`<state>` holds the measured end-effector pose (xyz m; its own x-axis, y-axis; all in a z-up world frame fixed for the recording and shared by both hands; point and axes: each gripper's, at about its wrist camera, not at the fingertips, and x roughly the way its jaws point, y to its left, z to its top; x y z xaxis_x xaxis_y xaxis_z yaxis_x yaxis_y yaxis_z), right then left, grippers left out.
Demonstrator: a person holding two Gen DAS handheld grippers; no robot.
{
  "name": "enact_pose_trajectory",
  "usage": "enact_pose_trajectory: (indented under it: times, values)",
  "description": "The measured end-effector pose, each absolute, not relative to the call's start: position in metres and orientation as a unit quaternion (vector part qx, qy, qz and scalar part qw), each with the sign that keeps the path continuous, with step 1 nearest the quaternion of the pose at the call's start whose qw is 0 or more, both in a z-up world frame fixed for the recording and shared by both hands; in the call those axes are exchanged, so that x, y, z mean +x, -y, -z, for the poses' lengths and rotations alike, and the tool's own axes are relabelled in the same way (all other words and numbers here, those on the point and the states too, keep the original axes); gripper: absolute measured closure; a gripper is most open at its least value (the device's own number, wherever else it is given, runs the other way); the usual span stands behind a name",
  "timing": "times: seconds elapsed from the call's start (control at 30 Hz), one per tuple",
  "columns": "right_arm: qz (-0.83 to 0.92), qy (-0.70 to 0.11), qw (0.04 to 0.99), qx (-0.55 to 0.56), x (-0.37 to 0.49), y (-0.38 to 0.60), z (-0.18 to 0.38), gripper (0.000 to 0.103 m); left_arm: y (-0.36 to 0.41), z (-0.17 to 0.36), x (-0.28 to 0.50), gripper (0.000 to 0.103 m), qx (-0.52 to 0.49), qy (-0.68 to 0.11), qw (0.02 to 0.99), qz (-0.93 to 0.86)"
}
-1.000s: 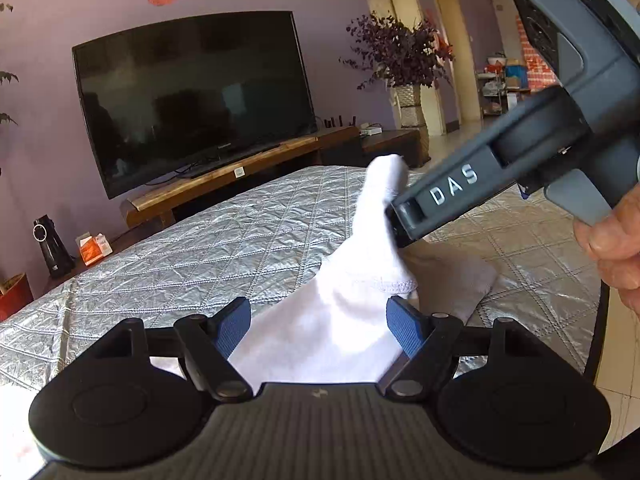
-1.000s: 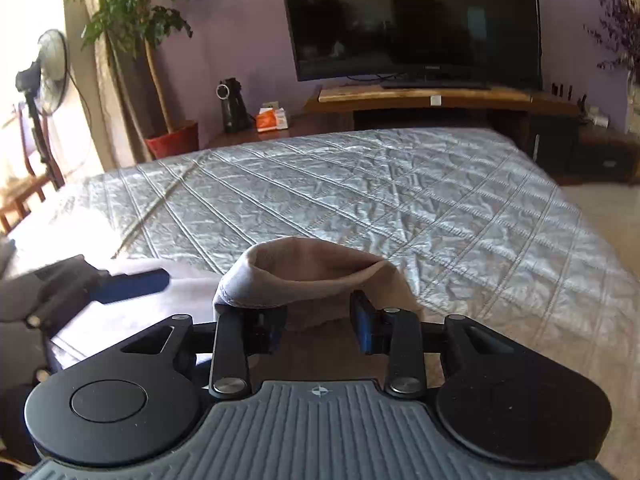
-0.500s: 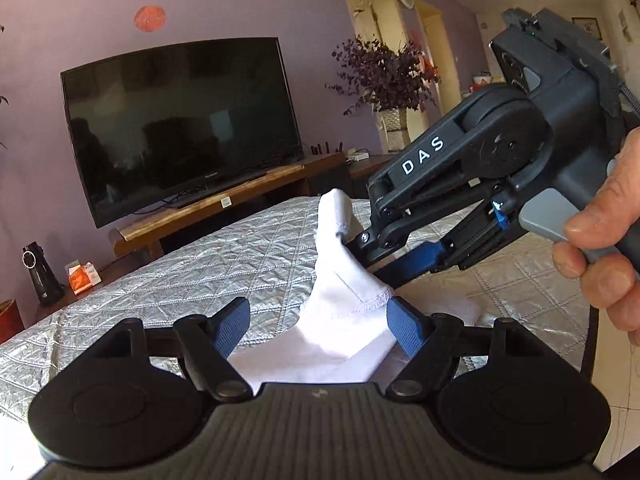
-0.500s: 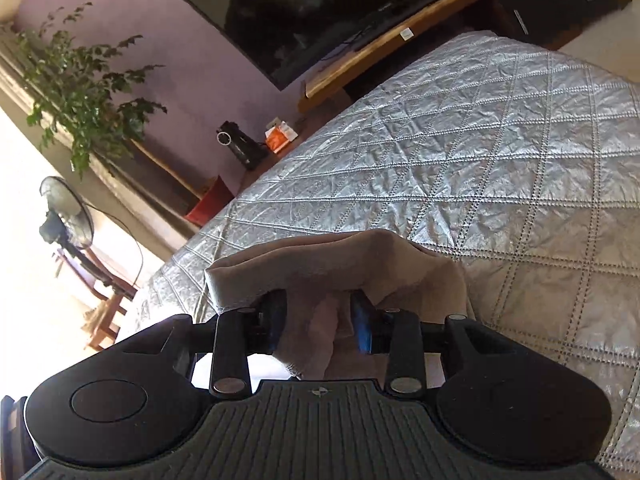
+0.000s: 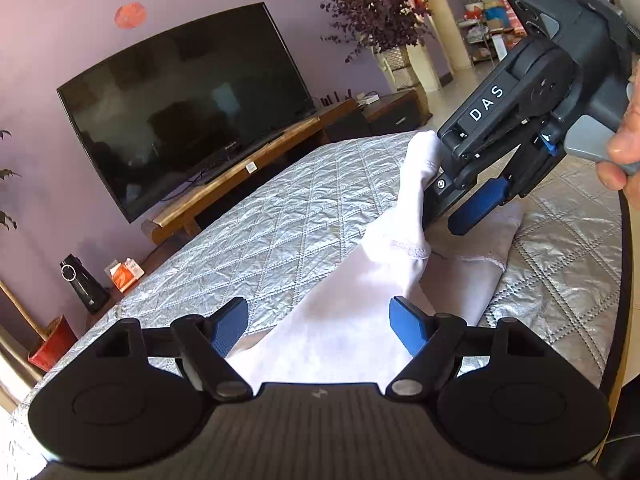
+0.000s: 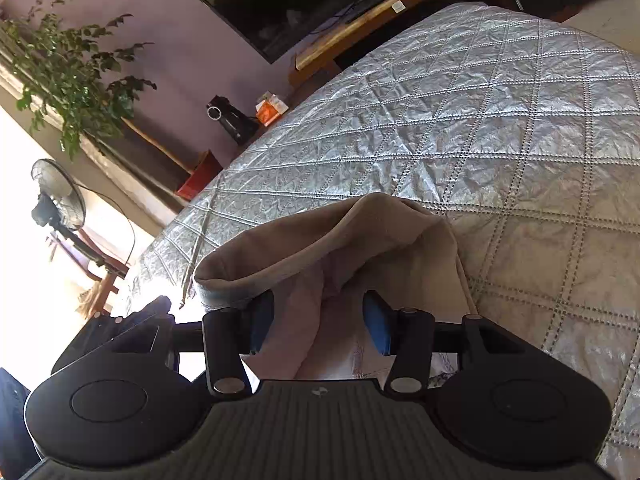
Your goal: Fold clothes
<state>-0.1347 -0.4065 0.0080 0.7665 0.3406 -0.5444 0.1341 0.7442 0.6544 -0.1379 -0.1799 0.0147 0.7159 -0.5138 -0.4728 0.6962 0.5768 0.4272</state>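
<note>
White cloth point(image 5: 352, 320) lies on the quilt point(image 5: 260, 240), a silver quilted cover, with one end pulled up into a peak beside the right tongs point(image 5: 452, 208). From the left wrist, one blue pad of the right tongs hangs clear of the cloth while the other finger sits against the raised fold, and the jaws are opening. From the right wrist the same cloth point(image 6: 340, 248) looks beige in shadow; it drapes over the left-hand pad and sags between the two pads, which stand apart and do not pinch it. A hand point(image 5: 624, 148) grips the right tongs' handle at the frame edge.

Left tongs point(image 5: 320, 326) stand wide open low over the near part of the cloth, which lies between the pads untouched by them.

Behind the bed are a TV point(image 5: 192, 104) on a wooden stand point(image 5: 240, 184), a plant point(image 6: 68, 68) and a fan point(image 6: 56, 196)
</note>
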Motion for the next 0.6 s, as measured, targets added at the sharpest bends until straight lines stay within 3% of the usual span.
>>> enact_pose_trajectory:
  times: [0.3,0.4,0.6]
  values:
    - [-0.025,-0.332,0.861,0.384,-0.131,0.396,0.007,0.044,0.134,-0.005,-0.133,0.025,0.349,-0.177,0.866,0.312]
    - [-0.016,-0.330,0.867,0.373,-0.129,0.388,0.006,0.038,0.101,-0.016,-0.113,0.026,0.304,-0.215,0.887,0.275]
    - [0.001,-0.329,0.874,0.359,-0.127,0.379,0.003,0.037,0.025,-0.039,-0.069,0.026,0.159,-0.282,0.928,0.186]
